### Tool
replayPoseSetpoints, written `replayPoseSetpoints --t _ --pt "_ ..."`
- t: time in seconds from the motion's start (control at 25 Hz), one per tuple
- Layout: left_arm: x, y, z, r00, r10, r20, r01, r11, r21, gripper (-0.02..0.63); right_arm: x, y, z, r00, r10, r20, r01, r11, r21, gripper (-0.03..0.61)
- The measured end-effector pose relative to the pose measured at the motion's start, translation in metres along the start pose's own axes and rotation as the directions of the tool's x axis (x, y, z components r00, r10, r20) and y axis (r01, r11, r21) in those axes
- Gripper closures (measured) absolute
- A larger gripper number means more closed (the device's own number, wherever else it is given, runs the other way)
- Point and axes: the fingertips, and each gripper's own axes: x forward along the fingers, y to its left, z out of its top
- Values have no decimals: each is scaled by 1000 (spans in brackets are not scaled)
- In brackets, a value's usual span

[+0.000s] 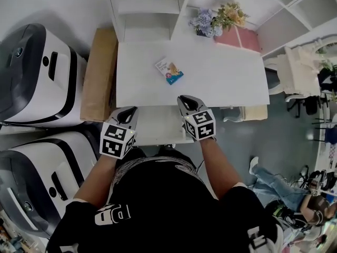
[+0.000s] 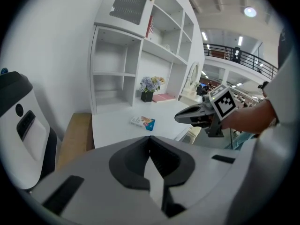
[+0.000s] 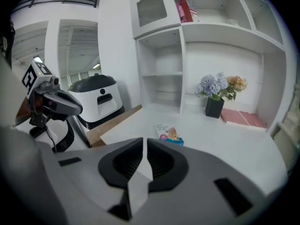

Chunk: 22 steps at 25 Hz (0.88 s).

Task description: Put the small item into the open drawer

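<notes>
The small item point(image 1: 169, 70), a flat white and blue packet with a picture on it, lies on the white desk point(image 1: 226, 78); it also shows as the packet point(image 2: 143, 122) and the packet point(image 3: 169, 134). Both grippers hover side by side at the desk's front edge, short of the packet. My left gripper point(image 1: 128, 112) has its jaws shut and empty point(image 2: 150, 137). My right gripper point(image 1: 187, 101) shows only a thin slit between its pads, nothing in it point(image 3: 144, 140). A white drawer point(image 1: 158, 128) juts out under the desk edge between them, its inside mostly hidden.
A flower pot point(image 1: 210, 21) and a pink box point(image 1: 239, 37) stand at the desk's back. White shelves point(image 1: 147, 9) rise behind. A brown board point(image 1: 100, 73) and two white machines point(image 1: 37, 73) are at the left. A white chair point(image 1: 295, 67) is at the right.
</notes>
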Motion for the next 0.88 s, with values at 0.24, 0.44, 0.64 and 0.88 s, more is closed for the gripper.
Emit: replayPoseSetpoints --t 0.24,0.44,0.64,0.88 --pt "0 20 -12 1000 -1 -11 1 1000 -23 600 47 -16 1 995 -33 -90 26 997 -77 512" --pt "-6 34 -17 1000 17 -13 -17 999 -47 600 89 -39 -3 985 -61 -161 43 992 -118 485" --pt "-12 47 -22 999 44 -9 -44 995 -88 600 117 -62 3 979 -67 -193 47 993 -107 459" --pt "-16 57 -30 998 67 -18 -69 990 -124 600 145 -71 6 969 -44 -241 12 991 -133 389"
